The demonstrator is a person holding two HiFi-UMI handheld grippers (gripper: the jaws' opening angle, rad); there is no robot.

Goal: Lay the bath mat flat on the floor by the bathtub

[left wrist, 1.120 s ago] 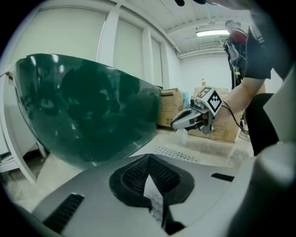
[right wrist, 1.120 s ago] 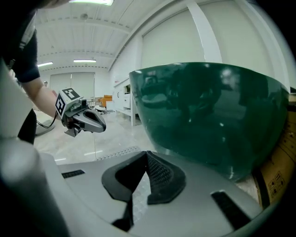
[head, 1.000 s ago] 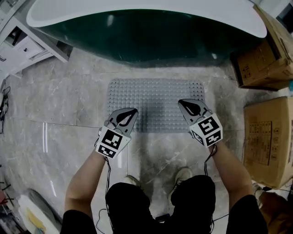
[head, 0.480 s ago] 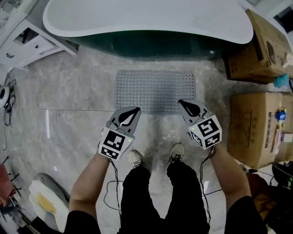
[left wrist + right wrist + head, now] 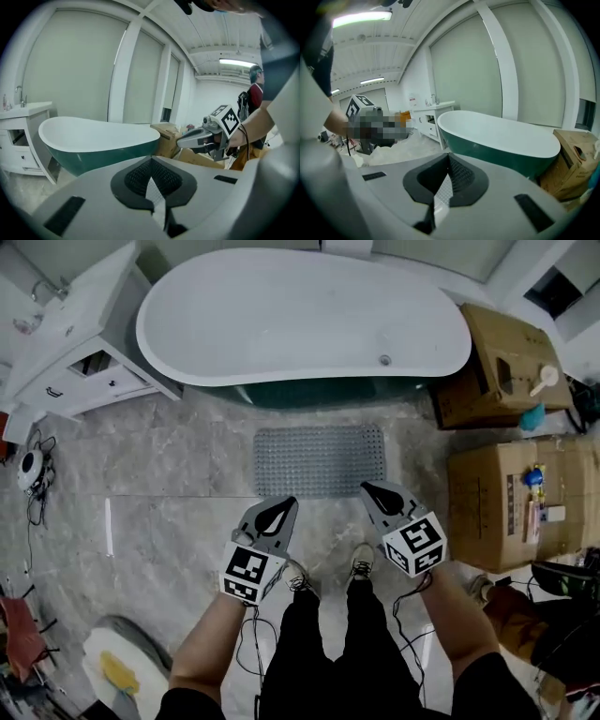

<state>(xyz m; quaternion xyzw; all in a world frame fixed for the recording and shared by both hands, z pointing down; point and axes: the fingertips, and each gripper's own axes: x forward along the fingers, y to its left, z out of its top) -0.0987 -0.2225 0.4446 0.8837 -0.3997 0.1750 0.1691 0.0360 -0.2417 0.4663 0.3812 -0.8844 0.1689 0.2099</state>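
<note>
In the head view a grey studded bath mat (image 5: pixel 320 461) lies flat on the marble floor, just in front of the white and dark green bathtub (image 5: pixel 300 320). My left gripper (image 5: pixel 277 509) hangs above the floor near the mat's front left corner, shut and empty. My right gripper (image 5: pixel 375 493) is held over the mat's front right corner, also shut with nothing in it. Both are raised well above the mat. The left gripper view shows shut jaws (image 5: pixel 151 183) and the tub (image 5: pixel 93 140); the right gripper view shows shut jaws (image 5: pixel 443 180) and the tub (image 5: pixel 497 136).
Cardboard boxes (image 5: pixel 511 502) stand to the right of the mat and tub. A white vanity cabinet (image 5: pixel 70 352) is at the upper left. The person's feet (image 5: pixel 361 561) stand behind the mat. Cables and clutter lie along the left edge (image 5: pixel 33 474).
The head camera has risen and pulled back, so the tub and mat look smaller and farther. Both grippers have lifted up away from the mat, staying shut.
</note>
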